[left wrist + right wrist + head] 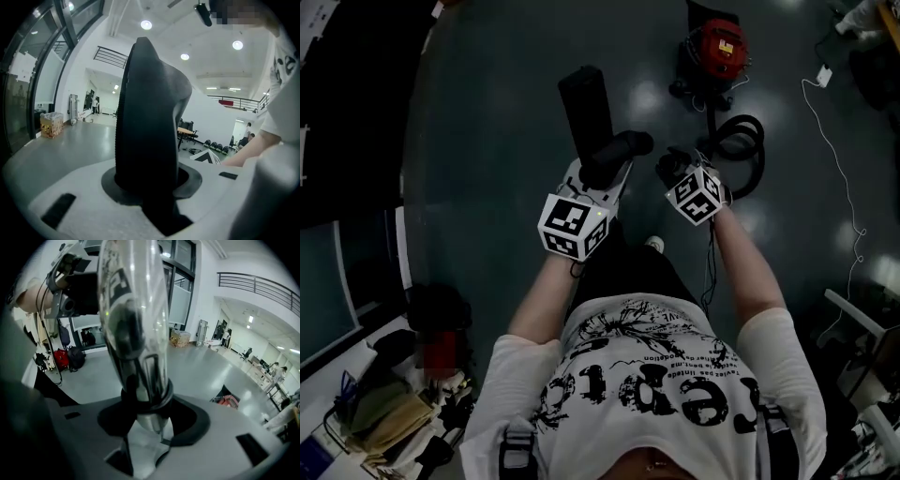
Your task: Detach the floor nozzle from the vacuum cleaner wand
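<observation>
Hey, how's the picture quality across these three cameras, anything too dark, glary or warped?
Head view: dim and underexposed, with pale light patches glaring off the floor, corners black. Left gripper view: bright, walls bowed by the wide lens, the floor nozzle a near-featureless black silhouette. Right gripper view: mirror reflections on the wand, soft up close.

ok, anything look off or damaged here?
Nothing looks broken or spilled. The floor nozzle is held up in the left gripper, and the right gripper grips the shiny wand. The only oddity is a loose white cable trailing across the floor at the right, away from both grippers.
</observation>
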A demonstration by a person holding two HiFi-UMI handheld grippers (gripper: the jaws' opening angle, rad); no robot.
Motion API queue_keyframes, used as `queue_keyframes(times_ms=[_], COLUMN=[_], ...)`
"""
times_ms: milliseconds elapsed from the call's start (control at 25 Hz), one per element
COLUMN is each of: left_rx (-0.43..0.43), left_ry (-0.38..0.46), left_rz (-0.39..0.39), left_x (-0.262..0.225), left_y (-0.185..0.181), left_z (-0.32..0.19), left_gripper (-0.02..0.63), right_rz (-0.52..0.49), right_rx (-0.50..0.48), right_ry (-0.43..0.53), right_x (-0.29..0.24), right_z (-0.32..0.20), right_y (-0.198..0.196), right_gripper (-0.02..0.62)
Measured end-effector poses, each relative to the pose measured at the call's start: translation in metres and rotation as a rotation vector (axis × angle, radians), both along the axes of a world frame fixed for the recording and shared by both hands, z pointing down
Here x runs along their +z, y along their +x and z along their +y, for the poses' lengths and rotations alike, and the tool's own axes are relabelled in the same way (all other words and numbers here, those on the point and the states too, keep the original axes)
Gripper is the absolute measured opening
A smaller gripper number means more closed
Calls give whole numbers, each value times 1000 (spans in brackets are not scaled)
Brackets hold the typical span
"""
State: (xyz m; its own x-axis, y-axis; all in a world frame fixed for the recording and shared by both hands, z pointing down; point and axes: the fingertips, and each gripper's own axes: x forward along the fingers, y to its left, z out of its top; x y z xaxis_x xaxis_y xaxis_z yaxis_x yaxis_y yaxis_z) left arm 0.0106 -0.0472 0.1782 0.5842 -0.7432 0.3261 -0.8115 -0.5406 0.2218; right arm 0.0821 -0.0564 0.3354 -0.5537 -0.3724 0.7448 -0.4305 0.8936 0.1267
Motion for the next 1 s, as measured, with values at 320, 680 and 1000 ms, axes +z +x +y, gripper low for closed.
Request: queue_keyframes(times_ms=[320,680,1000], left_rx=[9,-47,-62], left_ry=[-137,-271,-402], left_rz=[-4,95,114], left_x=[129,313,538], left_y=[-35,-74,-117], left_z=[-62,-124,-134], left_gripper=[113,114,114], right_rz=[50,53,123], right_rx=[12,18,-21], right_ry=[-66,-24,-23], right_x=[83,238,430], right_z=[-66,-122,-134], right_y=[-17,-28,-12], right_gripper=[190,190,190])
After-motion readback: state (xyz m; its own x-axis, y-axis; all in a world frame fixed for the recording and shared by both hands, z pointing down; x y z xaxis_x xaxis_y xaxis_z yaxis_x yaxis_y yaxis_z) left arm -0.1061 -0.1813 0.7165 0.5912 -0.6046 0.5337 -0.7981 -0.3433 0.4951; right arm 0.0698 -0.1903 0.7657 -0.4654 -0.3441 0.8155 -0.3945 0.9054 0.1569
